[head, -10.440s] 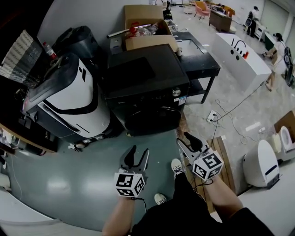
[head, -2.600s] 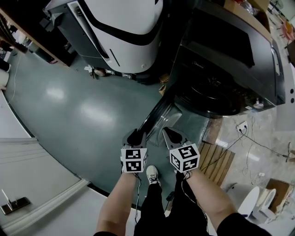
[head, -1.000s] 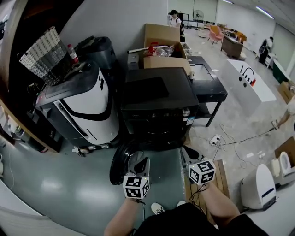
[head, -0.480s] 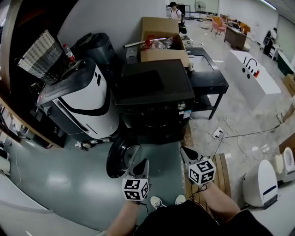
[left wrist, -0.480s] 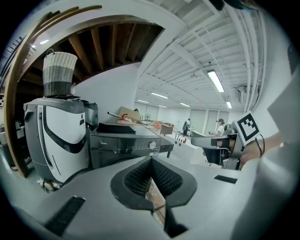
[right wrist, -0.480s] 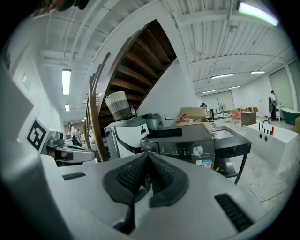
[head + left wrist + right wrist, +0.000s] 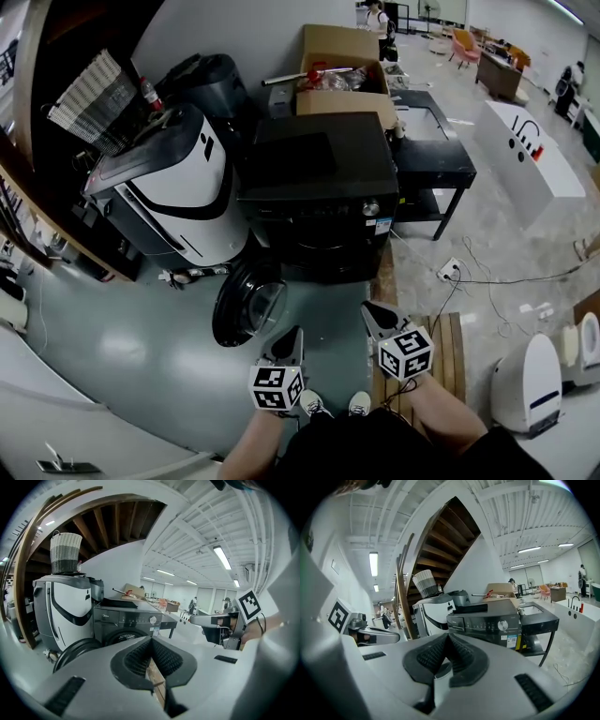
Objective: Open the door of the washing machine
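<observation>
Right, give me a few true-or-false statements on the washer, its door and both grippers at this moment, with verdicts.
1. The washer has its door swung open. True.
2. The left gripper is clamped on the door. False: its jaws are shut on nothing, and the door lies off to its left.
3. A cardboard box stands behind the washer. True.
4. The right gripper has its jaws wide apart. False: they are together, with nothing held.
5. The basket sits on top of the washer. False: it is over by the white machine, left of the washer.
</observation>
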Demonstrator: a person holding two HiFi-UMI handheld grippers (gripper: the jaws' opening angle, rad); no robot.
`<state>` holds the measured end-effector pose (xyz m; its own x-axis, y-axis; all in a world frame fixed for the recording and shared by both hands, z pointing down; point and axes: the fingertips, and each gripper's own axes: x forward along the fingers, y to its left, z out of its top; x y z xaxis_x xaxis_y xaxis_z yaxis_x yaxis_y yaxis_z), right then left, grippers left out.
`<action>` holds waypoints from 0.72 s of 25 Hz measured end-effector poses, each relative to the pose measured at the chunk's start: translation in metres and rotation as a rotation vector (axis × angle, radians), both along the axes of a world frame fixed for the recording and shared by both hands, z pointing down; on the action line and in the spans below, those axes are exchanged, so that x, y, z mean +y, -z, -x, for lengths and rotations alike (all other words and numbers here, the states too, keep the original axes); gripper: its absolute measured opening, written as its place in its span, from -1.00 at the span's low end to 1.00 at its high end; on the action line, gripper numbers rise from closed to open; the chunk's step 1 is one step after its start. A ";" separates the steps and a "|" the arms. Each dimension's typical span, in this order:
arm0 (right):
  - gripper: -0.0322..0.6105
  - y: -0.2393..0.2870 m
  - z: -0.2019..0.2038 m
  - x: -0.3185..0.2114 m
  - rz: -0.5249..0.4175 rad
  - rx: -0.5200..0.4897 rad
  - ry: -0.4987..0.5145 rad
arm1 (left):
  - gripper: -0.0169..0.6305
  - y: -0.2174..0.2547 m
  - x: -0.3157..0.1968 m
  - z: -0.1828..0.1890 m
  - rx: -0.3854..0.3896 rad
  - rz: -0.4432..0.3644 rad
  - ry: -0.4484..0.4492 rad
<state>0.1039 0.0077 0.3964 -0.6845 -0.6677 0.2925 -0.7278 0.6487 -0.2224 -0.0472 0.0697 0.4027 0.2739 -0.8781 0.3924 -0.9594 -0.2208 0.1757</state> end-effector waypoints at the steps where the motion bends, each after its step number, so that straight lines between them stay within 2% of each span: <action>1: -0.85 -0.001 -0.001 0.002 0.004 0.000 0.006 | -0.89 -0.001 0.002 -0.002 0.000 0.002 0.007; 9: -0.85 -0.010 -0.011 0.005 0.021 -0.001 0.039 | -0.89 -0.006 0.005 -0.011 0.003 0.008 0.051; 18: -0.85 -0.005 -0.017 0.007 0.014 -0.012 0.058 | -0.89 0.000 0.007 -0.018 -0.010 -0.004 0.057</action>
<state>0.1204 0.0144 0.4014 -0.7253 -0.6228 0.2932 -0.6864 0.6864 -0.2400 -0.0289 0.0768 0.4024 0.2195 -0.8938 0.3912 -0.9721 -0.1664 0.1655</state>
